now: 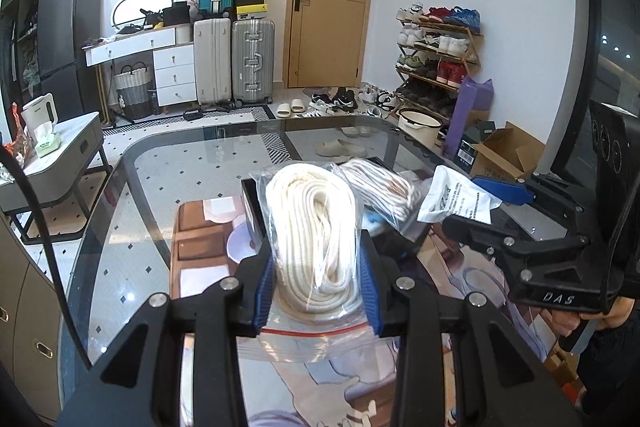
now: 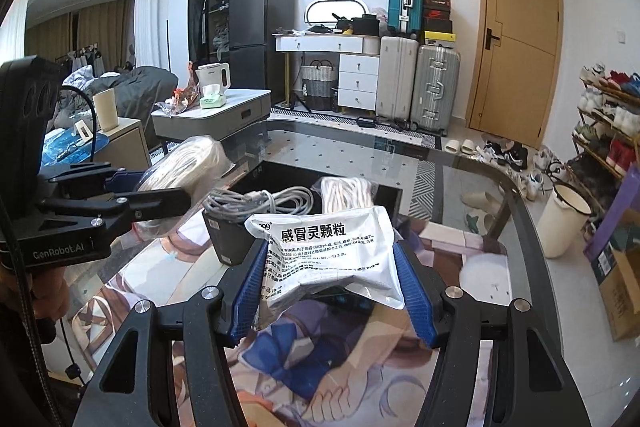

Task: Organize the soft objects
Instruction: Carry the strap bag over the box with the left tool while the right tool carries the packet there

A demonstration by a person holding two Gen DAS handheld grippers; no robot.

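Because both items are lifted clear of the glass counter (image 1: 132, 187), each claw is clenched on its load: left claw (image 1: 318, 291) on the bagged rope (image 1: 316, 227), right claw (image 2: 332, 291) on the medicine pouch (image 2: 332, 259), black box (image 2: 280, 175) at twelve o'clock, likely their destination.

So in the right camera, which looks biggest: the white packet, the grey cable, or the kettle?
Largest to smallest, as they look:
1. White packet, though it sits right at the camera in the right gripper, so nearness inflates it.
2. Grey cable.
3. Kettle, far back, so its real size is unsure.
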